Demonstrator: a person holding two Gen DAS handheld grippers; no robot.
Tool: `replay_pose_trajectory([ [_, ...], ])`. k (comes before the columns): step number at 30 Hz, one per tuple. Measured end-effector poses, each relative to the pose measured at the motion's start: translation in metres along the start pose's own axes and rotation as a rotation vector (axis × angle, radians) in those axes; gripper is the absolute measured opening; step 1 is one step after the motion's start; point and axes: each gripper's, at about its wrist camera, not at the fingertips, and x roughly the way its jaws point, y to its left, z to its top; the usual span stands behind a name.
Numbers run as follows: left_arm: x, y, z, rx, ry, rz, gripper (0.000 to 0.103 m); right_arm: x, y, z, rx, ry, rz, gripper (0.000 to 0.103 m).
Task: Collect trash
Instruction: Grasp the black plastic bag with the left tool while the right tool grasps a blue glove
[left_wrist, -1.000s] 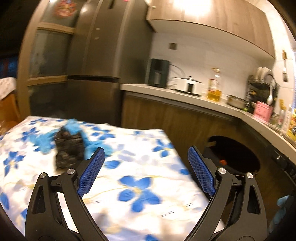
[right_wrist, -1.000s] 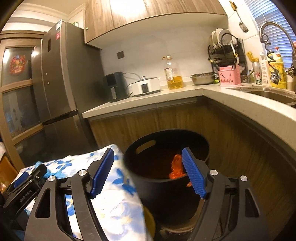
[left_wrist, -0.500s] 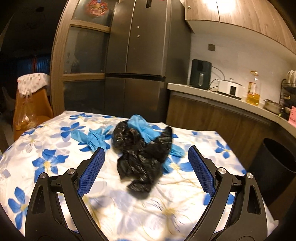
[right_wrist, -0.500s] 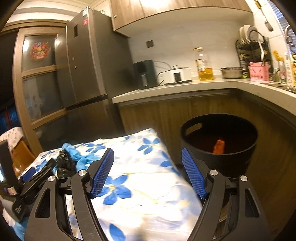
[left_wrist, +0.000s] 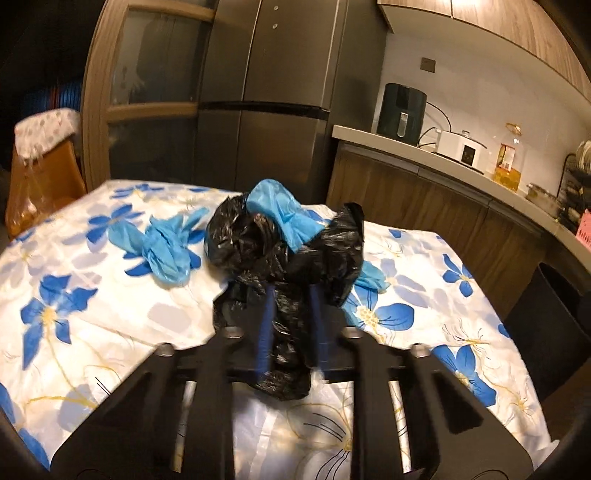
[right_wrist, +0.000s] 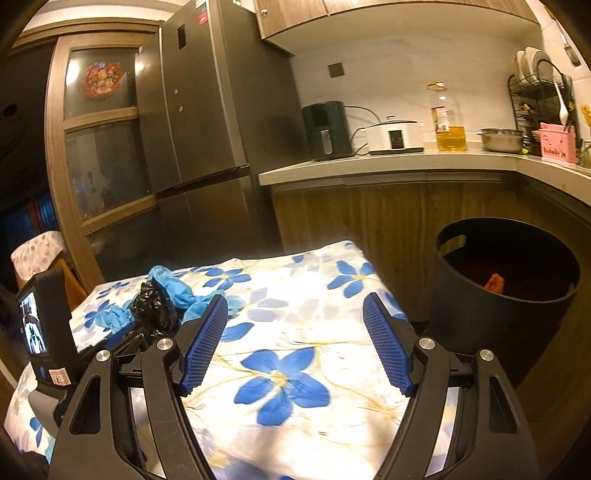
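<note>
A crumpled black plastic bag (left_wrist: 284, 258) lies on the flowered tablecloth (left_wrist: 92, 314), with a blue glove (left_wrist: 280, 210) draped on it and another blue glove (left_wrist: 166, 247) to its left. My left gripper (left_wrist: 290, 295) is shut on the near end of the black bag. The bag (right_wrist: 155, 306) and the left gripper also show at the left of the right wrist view. My right gripper (right_wrist: 295, 321) is open and empty above the table. A black trash bin (right_wrist: 506, 288) with an orange scrap (right_wrist: 495, 282) inside stands on the floor to the right of the table.
A grey fridge (left_wrist: 266, 96) and glass-door cabinet (left_wrist: 144, 99) stand behind the table. The counter (right_wrist: 388, 162) holds an air fryer, a cooker, an oil bottle and a bowl. A chair (left_wrist: 40, 166) with a bag stands at the far left.
My left gripper has moved up to the black bag and shut on it. The right gripper has drawn back from the bin toward the table and stays open.
</note>
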Motion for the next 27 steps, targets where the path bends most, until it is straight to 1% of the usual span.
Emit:
replay_pose_trajectory([
  [1, 0.000, 0.003, -0.001, -0.012, 0.005, -0.010, 0.000, 0.002, 0.003, -0.001, -0.003, 0.004, 0.005, 0.074],
  [4, -0.004, 0.011, -0.003, -0.037, 0.005, -0.038, 0.000, 0.009, 0.012, -0.003, -0.011, 0.015, 0.020, 0.074],
  [6, -0.014, 0.017, -0.003, -0.049, -0.009, -0.054, 0.000, 0.013, 0.019, -0.005, -0.022, 0.022, 0.026, 0.074],
  [10, -0.041, 0.035, -0.002, -0.093, -0.050, -0.045, 0.000, 0.028, 0.032, -0.009, -0.028, 0.049, 0.049, 0.074],
  [14, -0.063, 0.055, -0.002, -0.132, -0.072, -0.029, 0.000, 0.050, 0.052, -0.016, -0.027, 0.095, 0.087, 0.073],
  [18, -0.083, 0.070, -0.003, -0.119, -0.104, -0.010, 0.000, 0.076, 0.075, -0.021, -0.041, 0.146, 0.122, 0.068],
  [22, -0.094, 0.082, -0.001, -0.131, -0.115, -0.006, 0.000, 0.101, 0.093, -0.022, -0.036, 0.199, 0.151, 0.066],
  [27, -0.101, 0.094, 0.003, -0.137, -0.128, -0.013, 0.000, 0.130, 0.106, -0.026, -0.036, 0.277, 0.153, 0.055],
])
